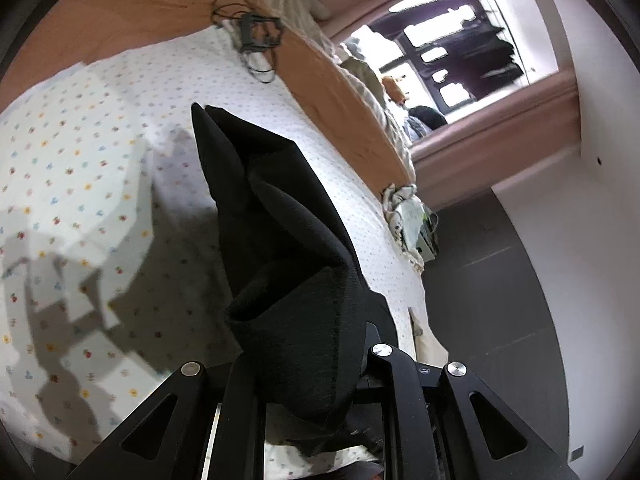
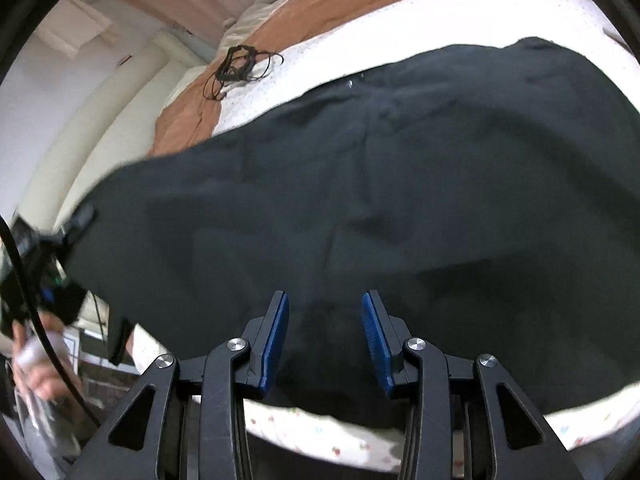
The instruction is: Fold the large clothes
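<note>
A large black garment (image 2: 360,184) lies spread across the bed's white floral sheet (image 2: 328,444). In the left wrist view one end of the black garment (image 1: 280,248) rises in bunched folds off the sheet, into my left gripper (image 1: 304,364). That gripper is shut on the cloth, which hides its fingertips. The left gripper (image 2: 76,220) also shows at the left edge of the right wrist view, lifting the garment's end, with a hand (image 2: 36,360) below it. My right gripper (image 2: 325,320) hovers over the garment's near edge, its blue pads (image 2: 276,332) apart and nothing pinched between them.
An orange-brown blanket (image 1: 328,92) runs along the far side of the bed, with a tangle of black cable (image 1: 256,36) on it. Crumpled cloth (image 1: 404,208) sits at the bed's corner. Dark floor (image 1: 492,300), a white wall and a window (image 1: 452,52) lie beyond.
</note>
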`<state>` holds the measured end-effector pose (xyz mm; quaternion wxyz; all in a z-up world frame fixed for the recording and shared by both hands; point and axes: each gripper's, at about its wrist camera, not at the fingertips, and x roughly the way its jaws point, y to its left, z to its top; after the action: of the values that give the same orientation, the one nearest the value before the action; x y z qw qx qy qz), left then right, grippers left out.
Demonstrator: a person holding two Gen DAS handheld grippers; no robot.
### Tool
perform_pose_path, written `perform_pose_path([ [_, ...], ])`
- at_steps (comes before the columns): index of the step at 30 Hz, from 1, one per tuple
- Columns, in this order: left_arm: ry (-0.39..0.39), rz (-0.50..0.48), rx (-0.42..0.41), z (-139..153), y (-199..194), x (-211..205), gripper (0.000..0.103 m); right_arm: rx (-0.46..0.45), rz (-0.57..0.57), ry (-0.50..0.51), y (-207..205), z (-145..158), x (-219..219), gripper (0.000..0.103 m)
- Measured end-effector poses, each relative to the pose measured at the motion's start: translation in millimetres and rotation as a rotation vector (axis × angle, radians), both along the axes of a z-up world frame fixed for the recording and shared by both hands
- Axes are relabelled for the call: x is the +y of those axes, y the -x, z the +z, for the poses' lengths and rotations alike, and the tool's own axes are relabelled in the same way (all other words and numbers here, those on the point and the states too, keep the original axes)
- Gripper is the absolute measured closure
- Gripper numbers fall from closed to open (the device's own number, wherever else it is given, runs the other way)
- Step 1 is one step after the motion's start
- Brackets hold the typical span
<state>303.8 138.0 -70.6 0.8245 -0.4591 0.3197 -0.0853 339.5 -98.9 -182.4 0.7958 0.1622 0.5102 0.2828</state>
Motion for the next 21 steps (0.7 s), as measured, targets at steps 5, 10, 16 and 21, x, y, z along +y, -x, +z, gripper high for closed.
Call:
perform_pose_path([
  [5, -0.030, -0.052, -0.030, 21, -10, -28, 0.088, -0.006, -0.030, 0.005, 22, -20, -3, 0.063],
  [10, -0.080, -0.102, -0.047, 38, -22, -58, 0.088, -0.030, -0.057, -0.075, 37, -37, -18, 0.063],
  [16, -0.121, -0.171, -0.061, 53, -45, -99, 0.088, -0.037, -0.024, -0.124, 37, -45, -25, 0.063],
  [21, -0.142, -0.228, -0.068, 57, -64, -136, 0.088, -0.024, -0.003, -0.168, 35, -43, -29, 0.064],
])
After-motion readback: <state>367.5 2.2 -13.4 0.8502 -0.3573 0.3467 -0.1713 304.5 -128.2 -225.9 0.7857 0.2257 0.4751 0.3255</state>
